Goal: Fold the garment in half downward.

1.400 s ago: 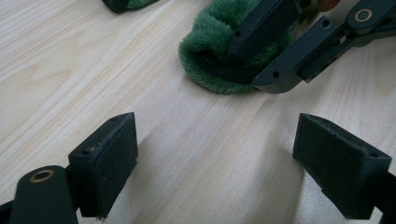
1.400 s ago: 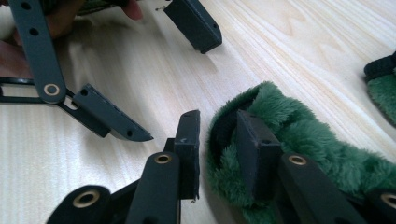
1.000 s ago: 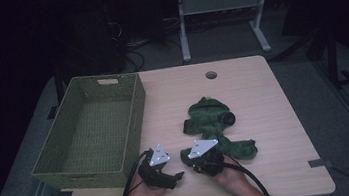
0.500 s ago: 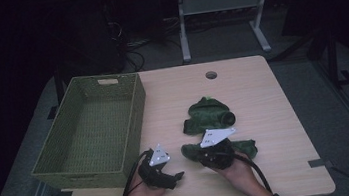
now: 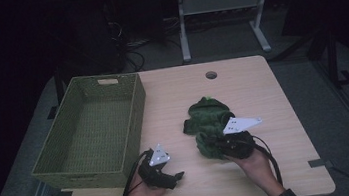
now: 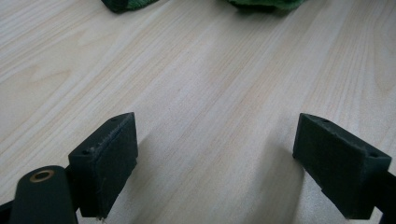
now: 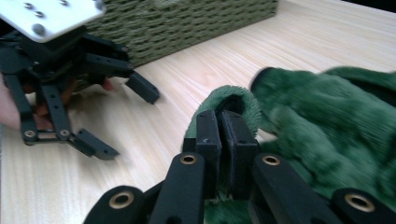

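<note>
Fuzzy green cloth [image 7: 327, 121], woven basket [image 5: 90, 128], matt wood-grain table [image 6: 210, 84].

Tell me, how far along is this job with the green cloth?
Just starting. The right hand-held gripper has pinched a fold of the green cloth, which lies on the table. The left hand-held gripper is open over bare wood. The basket is empty, so any move there remains.
</note>
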{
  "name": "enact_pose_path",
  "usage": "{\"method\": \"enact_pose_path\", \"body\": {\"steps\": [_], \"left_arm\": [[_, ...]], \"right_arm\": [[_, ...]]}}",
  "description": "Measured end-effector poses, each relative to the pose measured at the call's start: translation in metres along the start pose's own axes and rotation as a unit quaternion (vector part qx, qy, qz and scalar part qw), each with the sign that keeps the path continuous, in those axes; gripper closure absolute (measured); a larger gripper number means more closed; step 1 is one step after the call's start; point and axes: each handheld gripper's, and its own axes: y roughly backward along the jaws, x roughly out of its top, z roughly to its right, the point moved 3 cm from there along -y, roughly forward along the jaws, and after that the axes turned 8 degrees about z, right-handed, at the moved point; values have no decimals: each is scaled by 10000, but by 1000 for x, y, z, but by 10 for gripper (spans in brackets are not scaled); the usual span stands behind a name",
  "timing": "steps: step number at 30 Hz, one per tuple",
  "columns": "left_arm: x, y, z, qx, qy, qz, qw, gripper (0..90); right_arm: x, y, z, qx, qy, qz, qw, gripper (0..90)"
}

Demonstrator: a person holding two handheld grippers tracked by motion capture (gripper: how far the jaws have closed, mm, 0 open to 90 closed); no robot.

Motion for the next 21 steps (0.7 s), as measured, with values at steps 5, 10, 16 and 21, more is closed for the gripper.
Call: {"method": "enact_pose_path", "body": {"steps": [5, 10, 16, 21], "left_arm": [[0, 0, 0, -2, 8, 4, 10000, 133], [0, 0, 0, -9, 1, -17, 10000, 133], [0, 0, 0, -4, 15, -3, 10000, 133], [0, 0, 0, -4, 17, -1, 10000, 133]], "right_arm": [[-5, 4, 9, -107, -28, -51, 9999, 852], [-11, 6, 19, -253, -189, -155, 9994, 846], [-16, 12, 28, -487, -208, -297, 9982, 838], [-21, 19, 33, -604, -233, -360, 9973, 834]]}}
